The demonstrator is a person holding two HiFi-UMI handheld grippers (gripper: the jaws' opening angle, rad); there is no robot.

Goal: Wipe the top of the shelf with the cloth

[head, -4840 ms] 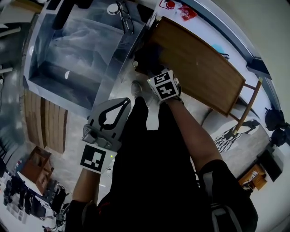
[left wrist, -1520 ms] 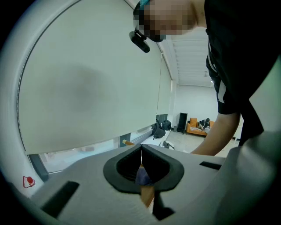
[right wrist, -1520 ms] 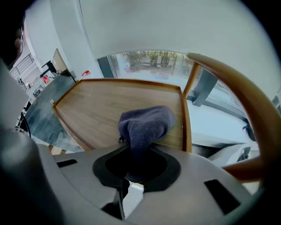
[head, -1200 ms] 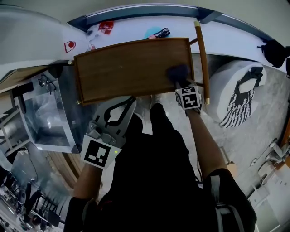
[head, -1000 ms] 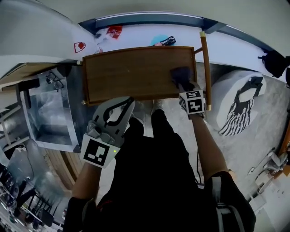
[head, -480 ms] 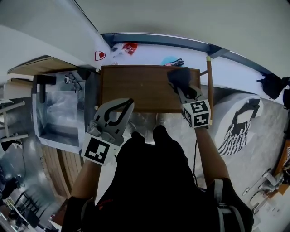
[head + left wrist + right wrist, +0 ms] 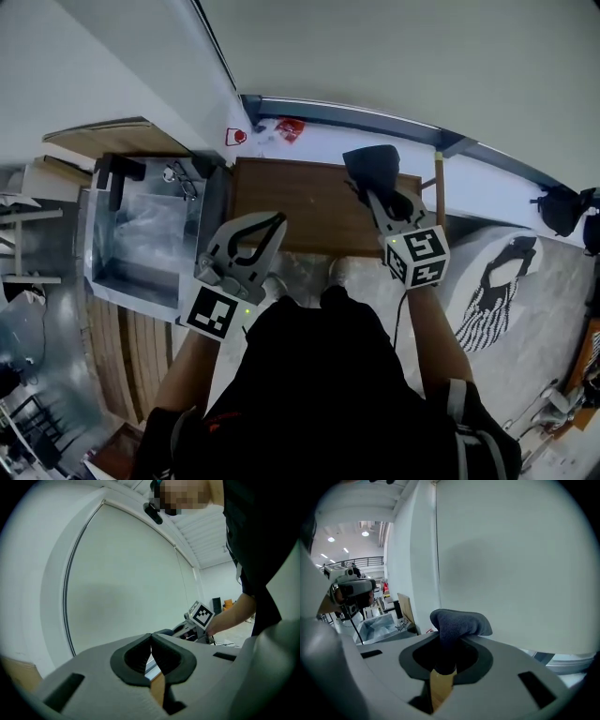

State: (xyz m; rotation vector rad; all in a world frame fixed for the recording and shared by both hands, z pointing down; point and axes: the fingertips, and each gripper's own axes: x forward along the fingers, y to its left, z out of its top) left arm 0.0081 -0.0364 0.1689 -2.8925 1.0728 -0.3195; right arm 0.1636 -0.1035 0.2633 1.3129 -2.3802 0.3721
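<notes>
Pale wall fills the background beyond both claws. Nearest, the left claw (image 7: 151,651) has its jaws pressed together on nothing, by the near edge of the brown wooden shelf top (image 7: 305,202). Farther on, the right claw (image 7: 443,654) pinches the dark cloth (image 7: 459,622), which bunches above its tips over the shelf's far right corner. Left of the left claw stands a clear plastic bin (image 7: 141,239).

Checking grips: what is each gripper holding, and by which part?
The right gripper is shut on the cloth, pinching a bunched part; the rest pokes out past the jaws. The left gripper is shut, empty.
</notes>
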